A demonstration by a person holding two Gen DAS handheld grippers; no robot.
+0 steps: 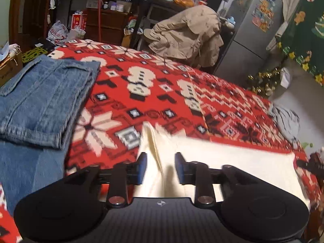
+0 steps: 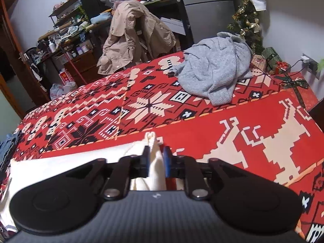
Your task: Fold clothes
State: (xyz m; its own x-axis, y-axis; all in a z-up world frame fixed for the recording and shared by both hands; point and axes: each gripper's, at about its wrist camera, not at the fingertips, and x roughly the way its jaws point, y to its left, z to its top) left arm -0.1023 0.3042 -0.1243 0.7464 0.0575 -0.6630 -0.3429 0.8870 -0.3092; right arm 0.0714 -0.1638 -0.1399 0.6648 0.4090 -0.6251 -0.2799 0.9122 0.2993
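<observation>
A cream garment [image 1: 232, 162] lies flat on the red patterned blanket [image 1: 162, 101] that covers the bed. My left gripper [image 1: 161, 167] stands open, with a raised fold of the cream cloth running up between its blue-padded fingers, which sit well apart. In the right wrist view my right gripper [image 2: 157, 161] is shut on a bunched corner of the same cream garment [image 2: 60, 166], and a tuft of cloth pokes out past the fingertips. Folded blue jeans [image 1: 40, 101] sit to the left of the left gripper.
A crumpled grey sweater [image 2: 214, 68] lies at the far side of the blanket [image 2: 202, 121]. Beyond the bed stand a beige coat [image 2: 131, 36] draped over a chair, cluttered shelves, a grey fridge [image 1: 249, 30] and a small Christmas tree [image 2: 247, 20].
</observation>
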